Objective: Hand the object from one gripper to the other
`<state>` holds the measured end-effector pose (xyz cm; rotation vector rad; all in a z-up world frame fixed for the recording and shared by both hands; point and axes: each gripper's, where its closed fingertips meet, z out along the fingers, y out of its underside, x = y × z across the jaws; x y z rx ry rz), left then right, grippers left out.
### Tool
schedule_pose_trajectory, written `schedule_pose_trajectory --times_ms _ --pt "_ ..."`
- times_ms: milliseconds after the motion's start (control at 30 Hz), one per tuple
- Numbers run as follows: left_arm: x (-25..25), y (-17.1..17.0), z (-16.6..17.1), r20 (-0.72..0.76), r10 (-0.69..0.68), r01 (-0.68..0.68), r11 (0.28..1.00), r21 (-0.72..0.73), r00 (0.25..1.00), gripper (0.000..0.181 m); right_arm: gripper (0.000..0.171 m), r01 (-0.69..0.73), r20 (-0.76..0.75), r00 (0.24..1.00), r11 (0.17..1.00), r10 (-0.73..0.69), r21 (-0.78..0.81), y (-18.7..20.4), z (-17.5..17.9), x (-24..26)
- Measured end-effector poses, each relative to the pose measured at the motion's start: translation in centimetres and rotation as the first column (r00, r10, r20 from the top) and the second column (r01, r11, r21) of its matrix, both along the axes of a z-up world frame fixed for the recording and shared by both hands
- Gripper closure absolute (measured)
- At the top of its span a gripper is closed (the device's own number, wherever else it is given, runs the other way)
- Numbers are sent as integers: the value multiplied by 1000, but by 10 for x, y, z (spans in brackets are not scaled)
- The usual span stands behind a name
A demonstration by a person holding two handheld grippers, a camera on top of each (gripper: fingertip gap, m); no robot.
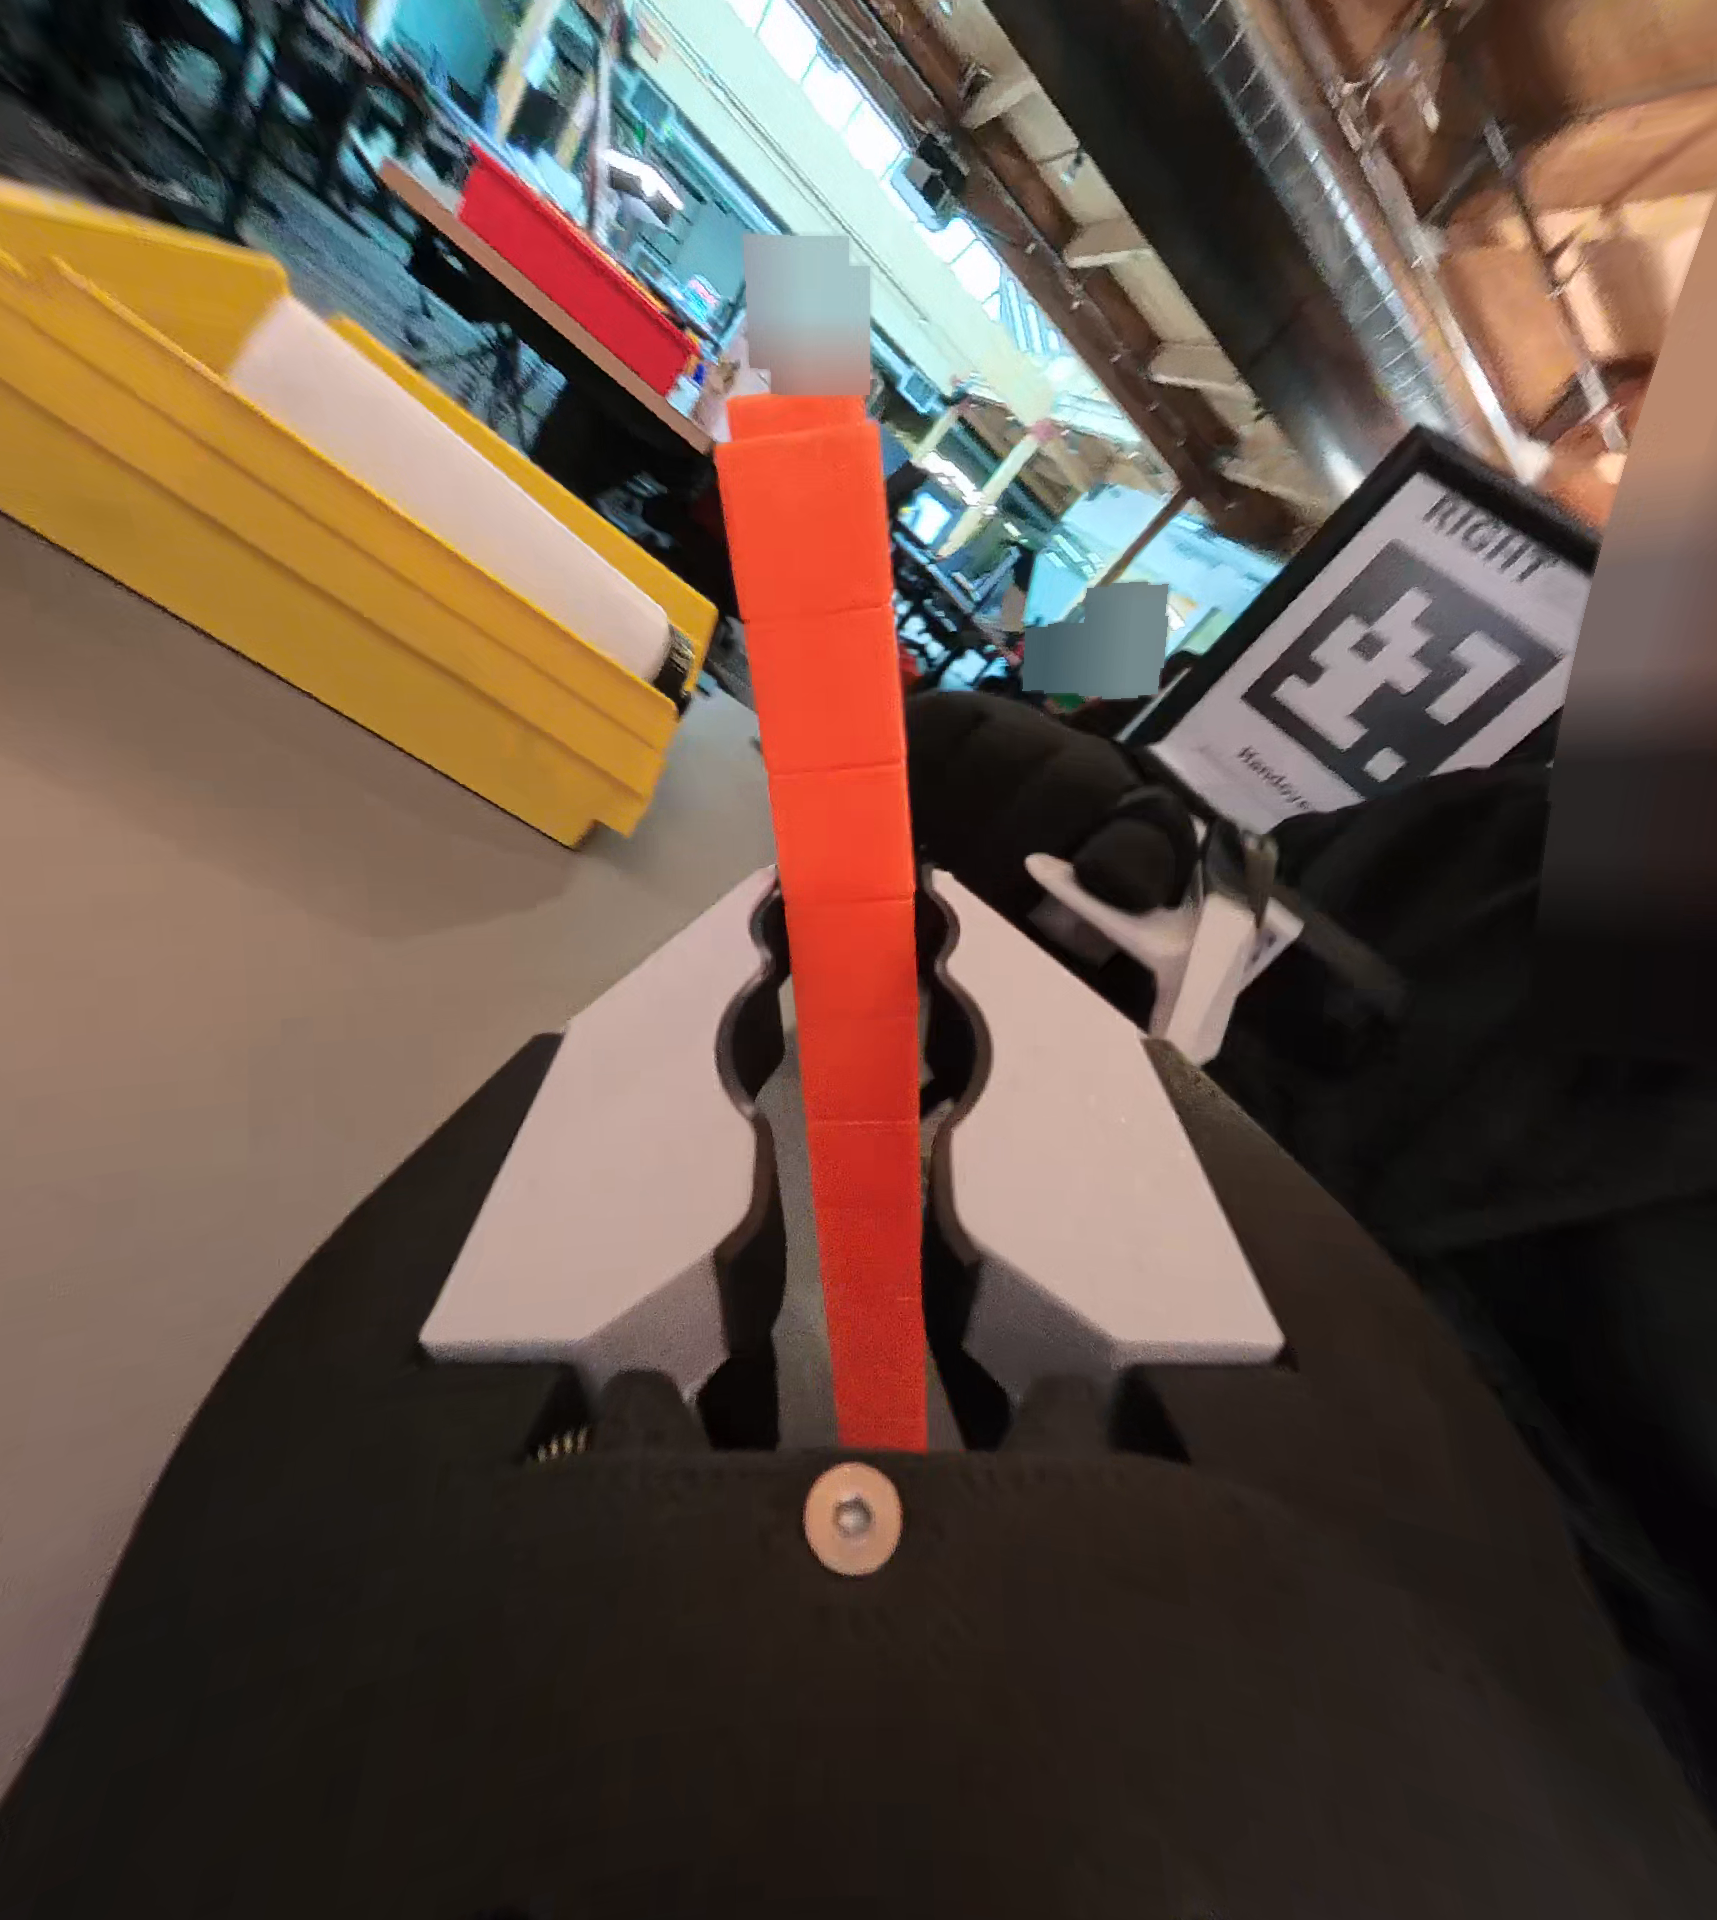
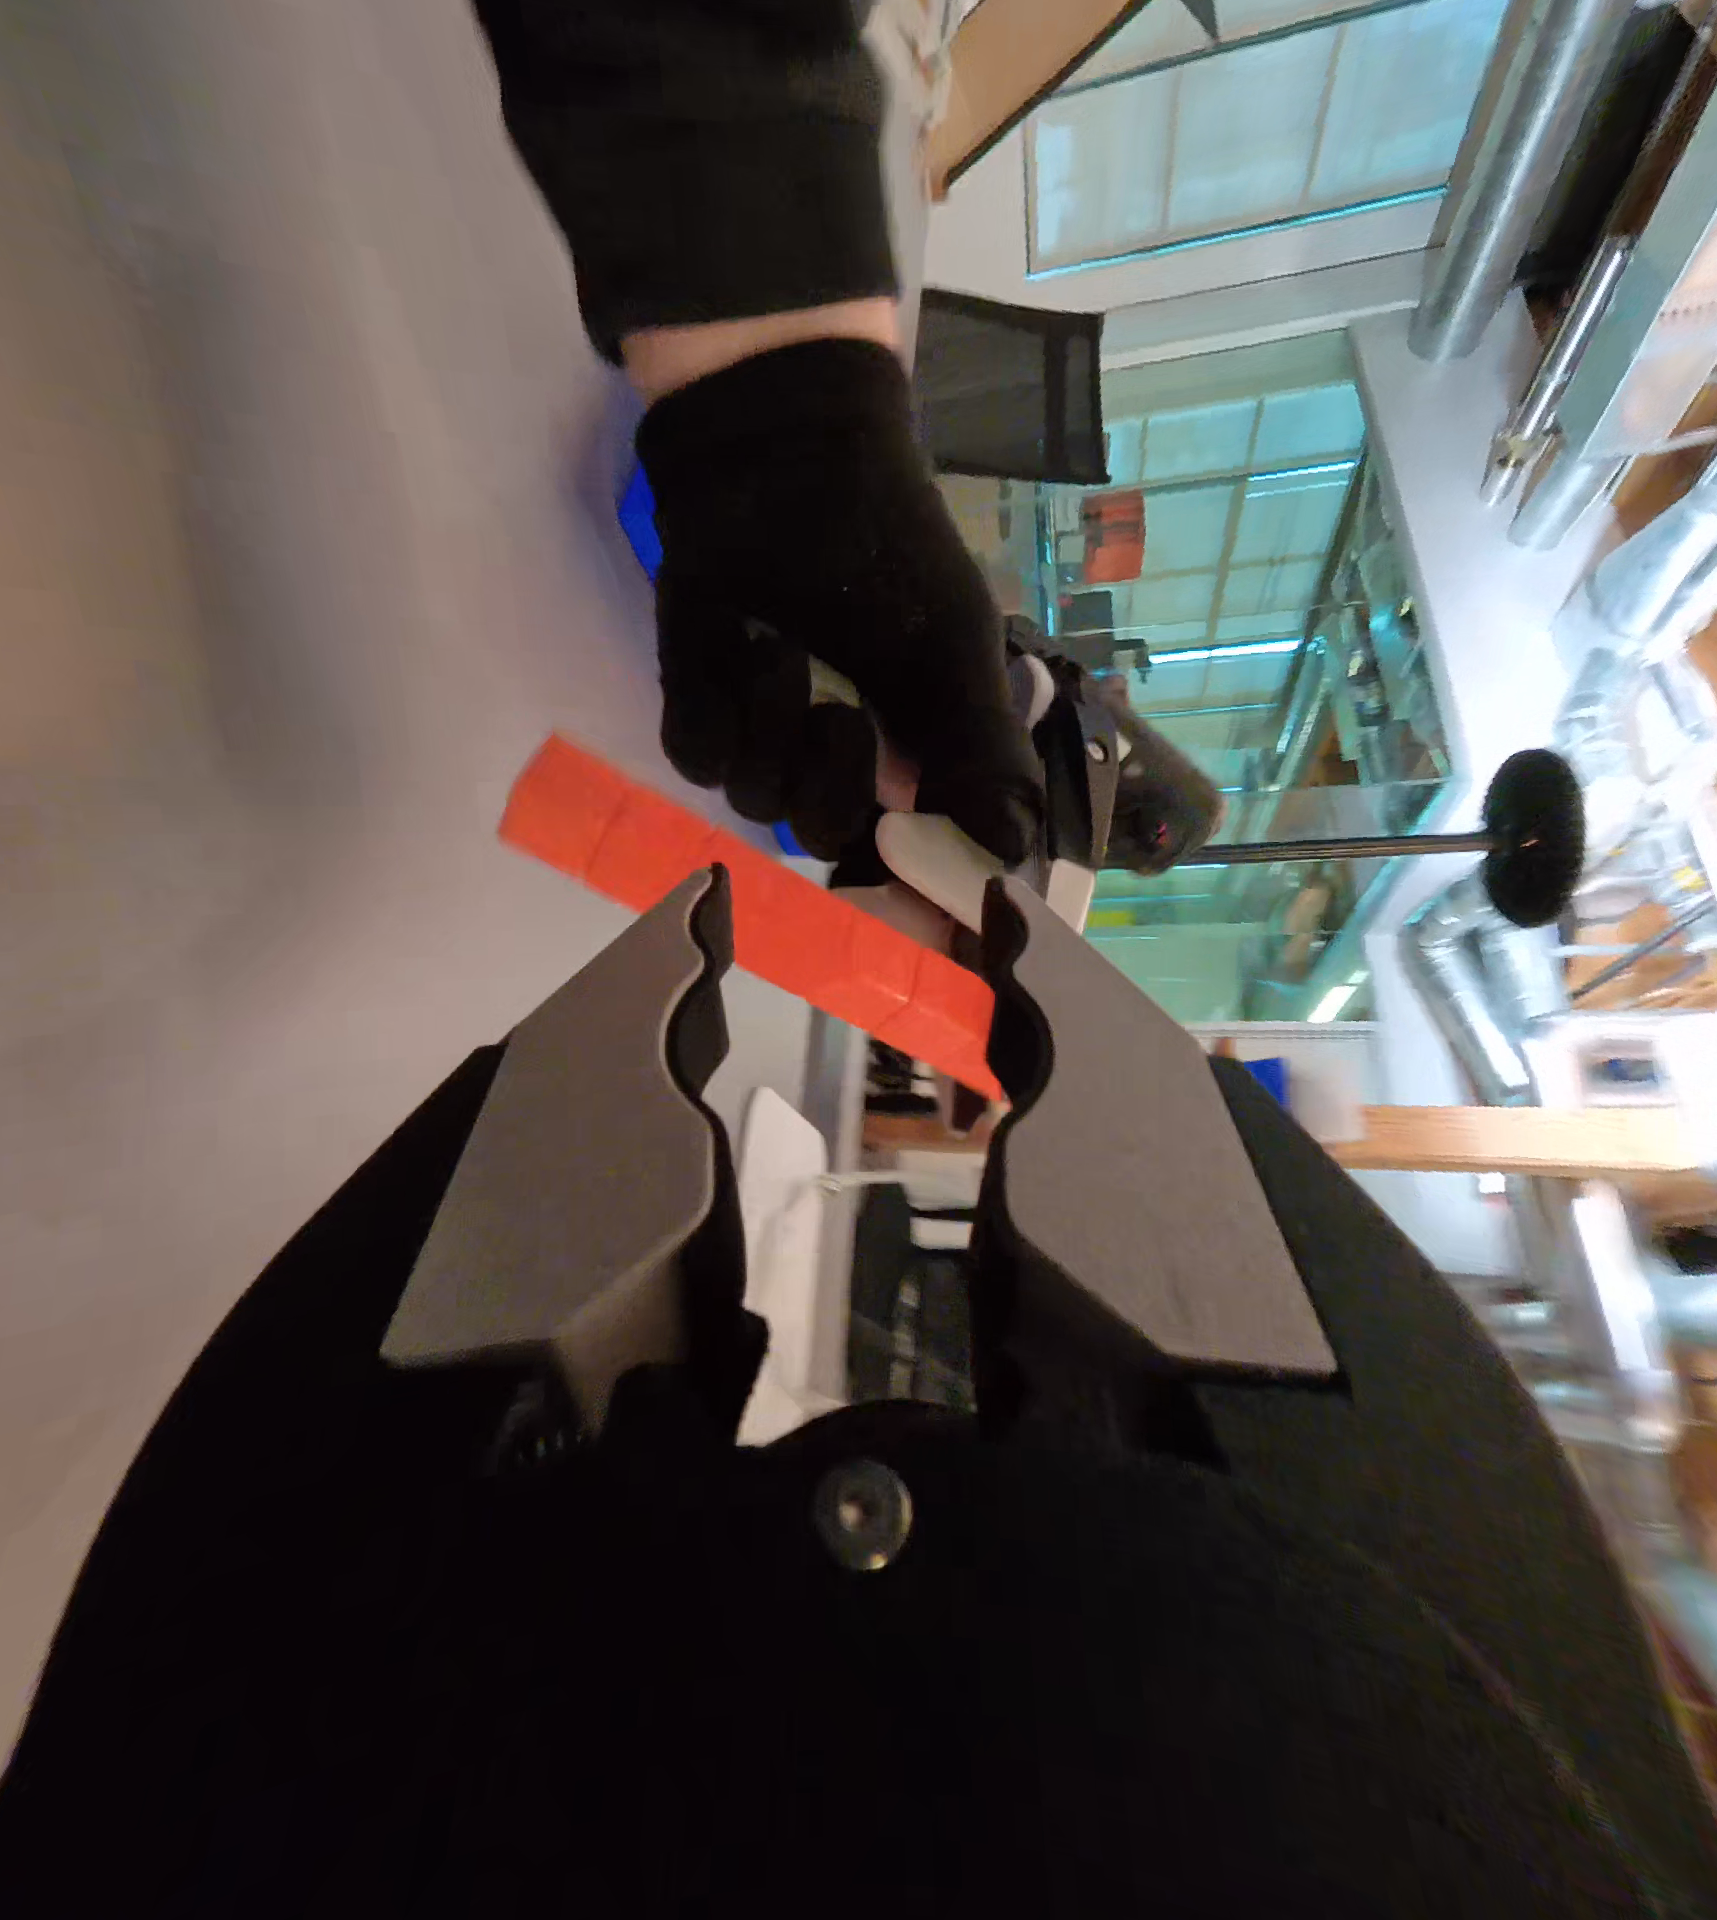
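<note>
A long orange bar (image 1: pixel 838 790), made of cube-like segments joined end to end, runs lengthwise between the grey fingers (image 1: pixel 667 1122) of the left gripper (image 1: pixel 849 914), which are clenched on it along its lower half while the upper half juts out past the fingertips. The bar is lifted clear of the pale grey bench (image 1: pixel 158 1039) below. To the left on that bench sits a stack of yellow bins (image 1: pixel 241 582) with a white block (image 1: pixel 438 488) lying in the top one; farther back, a red panel (image 1: pixel 563 270) stands on another table. At right in the left wrist view, a black-gloved hand (image 1: pixel 1041 790) grips a white handle beside a black-framed board with a square black-and-white marker (image 1: pixel 1405 665). From the right wrist view, which is turned sideways, the right gripper (image 2: pixel 854 894) holds its grey fingers (image 2: pixel 605 1122) spread apart and grasping nothing; the orange bar (image 2: pixel 688 862) crosses at a slant just beyond the fingertips, its near end passing behind the right-hand finger. Whether the bar touches that finger cannot be told. Just behind the bar, a hand in a black glove (image 2: pixel 812 603) below a black sleeve (image 2: pixel 719 156) holds the other gripper's white handle. A small blue object (image 2: pixel 638 520) peeks out behind the glove, too hidden to identify. The background is a blurred workshop with windows and metal ducting.
</note>
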<state>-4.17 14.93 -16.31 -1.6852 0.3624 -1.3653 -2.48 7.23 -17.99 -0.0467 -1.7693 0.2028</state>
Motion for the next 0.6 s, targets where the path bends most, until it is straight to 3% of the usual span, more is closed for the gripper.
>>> schedule_pose_trajectory --times_ms 67,133,200,267,333,400,500,600 --pt "-10 0 10 -27 48 -45 996 77 999 161 132 -19 3 1000 981 20 -194 4 15 8" --pt "-17 -1 19 -53 87 -79 987 141 995 161 133 -14 -25 1000 910 4 -415 19 38 12" --pt "-19 -2 23 -129 124 -94 971 220 984 161 129 -3 -26 999 722 -20 -692 41 59 12" --pt "-13 -6 25 -199 132 -71 956 285 971 161 124 -39 -36 999 469 15 -883 57 75 9" --pt "-3 -7 23 -277 143 -45 943 331 950 161 118 -64 -50 997 261 57 -963 67 83 4" --pt "9 -8 21 -347 152 -13 929 370 925 161 118 -95 -79 990 140 113 -986 67 88 -1" --pt "25 -11 17 -422 154 38 911 412 893 161 117 -85 -72 988 86 140 -993 62 82 -15" --pt "34 -10 11 -473 161 68 900 431 866 161 130 -101 -94 975 24 199 -995 53 81 -18"
